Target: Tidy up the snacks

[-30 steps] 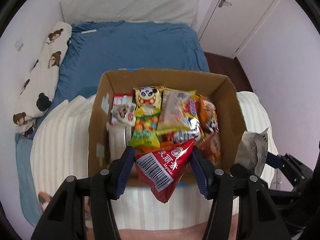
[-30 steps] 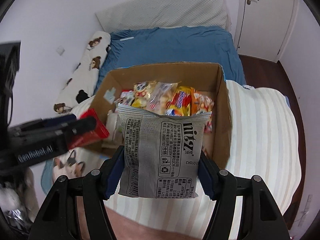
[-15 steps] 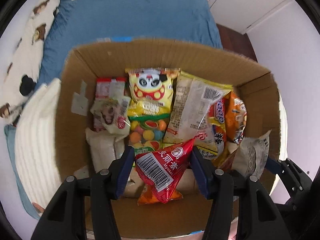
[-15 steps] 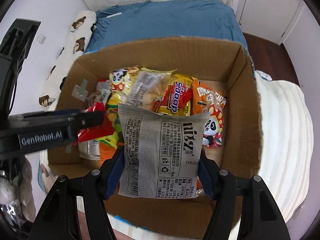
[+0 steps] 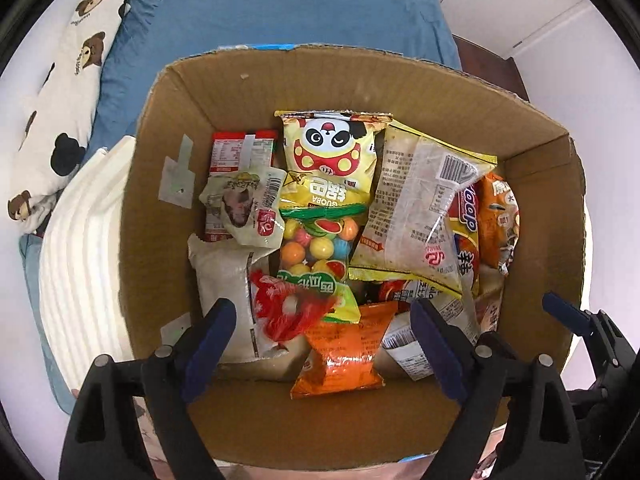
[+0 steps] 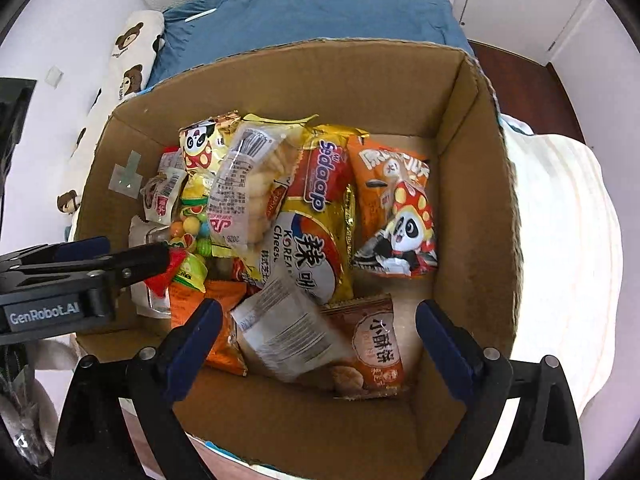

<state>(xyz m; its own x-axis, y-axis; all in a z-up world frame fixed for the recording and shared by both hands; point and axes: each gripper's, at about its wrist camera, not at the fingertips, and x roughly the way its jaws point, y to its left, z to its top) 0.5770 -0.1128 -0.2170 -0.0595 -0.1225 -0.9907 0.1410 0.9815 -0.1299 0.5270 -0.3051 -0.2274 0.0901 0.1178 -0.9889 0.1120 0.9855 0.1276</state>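
A cardboard box (image 5: 160, 208) (image 6: 472, 200) holds several snack packets. My left gripper (image 5: 322, 340) is open over the box's near side; the red triangular packet (image 5: 290, 308) lies loose among the snacks below it and also shows in the right wrist view (image 6: 166, 272). My right gripper (image 6: 318, 340) is open over the box; the grey-white nitz packet (image 6: 288, 332) lies blurred on the pile between its fingers, and its edge shows in the left wrist view (image 5: 412, 344). The left gripper's body (image 6: 60, 280) shows at the left of the right wrist view.
The box stands on a white striped blanket (image 5: 84, 264) (image 6: 560, 240) on a bed with a blue sheet (image 5: 280, 8). A bear-print pillow (image 5: 60, 80) lies along the left wall. A white door (image 6: 520, 0) and dark floor are at the far right.
Both grippers opened. The red packet dropped from the left gripper and the nitz packet dropped from the right gripper into the box. Both grippers moved a little further over the box.
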